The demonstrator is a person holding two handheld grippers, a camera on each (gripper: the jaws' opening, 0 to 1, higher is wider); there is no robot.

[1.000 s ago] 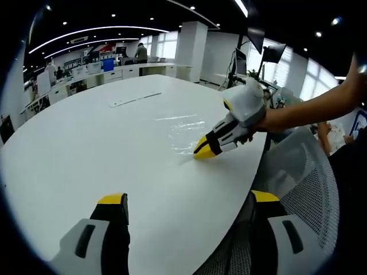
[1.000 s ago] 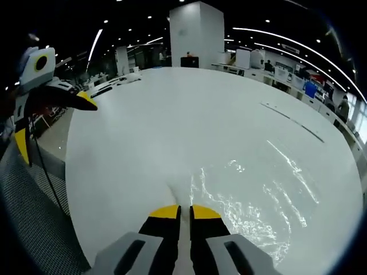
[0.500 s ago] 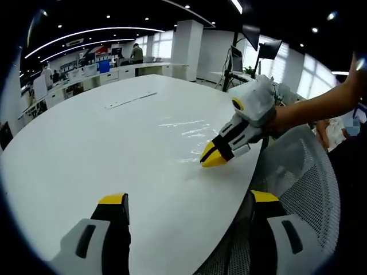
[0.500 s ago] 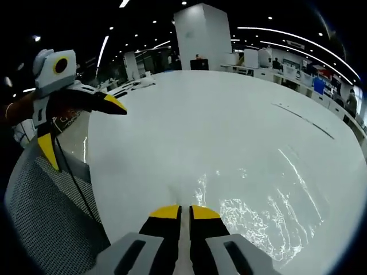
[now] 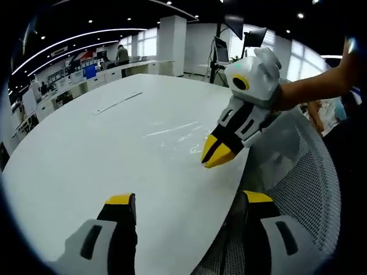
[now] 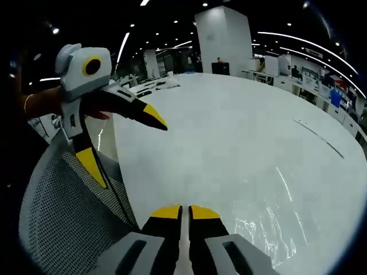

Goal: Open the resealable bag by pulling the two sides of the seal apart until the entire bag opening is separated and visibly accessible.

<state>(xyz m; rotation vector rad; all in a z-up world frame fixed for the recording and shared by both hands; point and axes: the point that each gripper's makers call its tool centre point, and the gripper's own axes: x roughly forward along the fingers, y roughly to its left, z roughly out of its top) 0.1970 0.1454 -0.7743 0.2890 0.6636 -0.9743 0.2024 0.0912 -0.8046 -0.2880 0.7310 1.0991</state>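
Note:
A clear resealable bag (image 5: 172,133) lies flat on the white table (image 5: 80,154), showing mostly as glints. My right gripper (image 5: 215,157) comes in from the right with its yellow tips together at the bag's near edge, by the table rim. In the right gripper view its jaws (image 6: 184,213) are shut with a thin pale strip of the bag (image 6: 269,226) between them. My left gripper (image 5: 189,200) stands wide open with nothing in it, low over the table edge. It also appears as the left gripper (image 6: 123,143) at the upper left of the right gripper view, jaws spread.
A grey mesh chair (image 5: 304,172) stands against the table's edge below both grippers, also seen as the chair (image 6: 63,217). A thin flat strip (image 5: 117,103) lies farther out on the table. Desks, monitors and people stand in the background.
Both views shifted. My right gripper has drawn the bag's edge back toward the table rim and tilted more steeply. The left gripper is now closer to it, still open.

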